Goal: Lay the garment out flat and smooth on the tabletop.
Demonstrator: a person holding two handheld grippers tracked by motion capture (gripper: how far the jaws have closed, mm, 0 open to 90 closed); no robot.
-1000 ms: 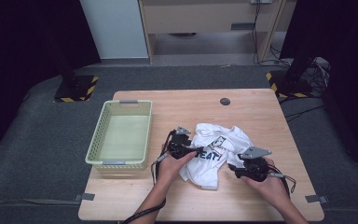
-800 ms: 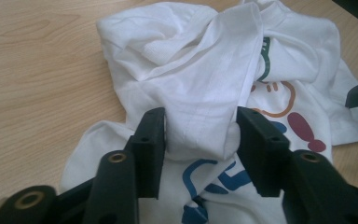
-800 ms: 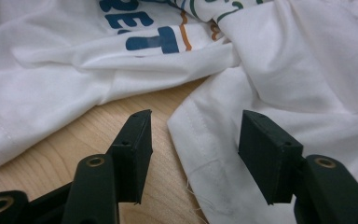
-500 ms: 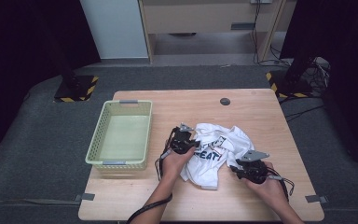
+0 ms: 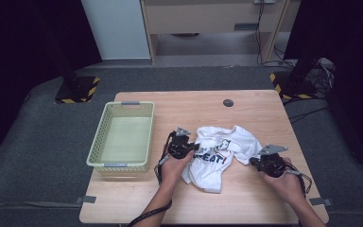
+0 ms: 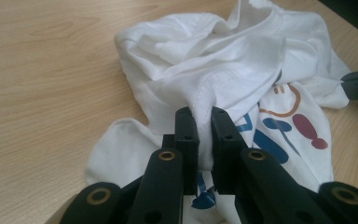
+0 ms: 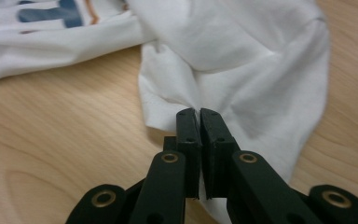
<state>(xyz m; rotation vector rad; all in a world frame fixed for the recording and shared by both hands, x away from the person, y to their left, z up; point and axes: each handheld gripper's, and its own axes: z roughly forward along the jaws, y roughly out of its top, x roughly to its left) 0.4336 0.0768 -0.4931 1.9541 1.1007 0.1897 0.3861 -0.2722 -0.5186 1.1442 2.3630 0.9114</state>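
A crumpled white shirt [image 5: 223, 151] lies near the middle of the tabletop [image 5: 246, 203], toward the near edge. The left gripper [image 5: 196, 147] pinches a fold at its left side; the right gripper [image 5: 252, 161], whose jaws have just closed, pinches the cloth's right edge. A green basket [image 5: 123, 163] stands apart by the left edge, and a dark disc [image 5: 228, 102] near the far edge. The left gripper view shows the blue and red print [image 6: 291, 128] close up.

On the white T-shirt [image 5: 222, 151], lying right of the middle of the bench [image 5: 246, 203], dark blue capitals ending in "EAT!" can be read; an orange-outlined letter and a red exclamation mark are printed beside them
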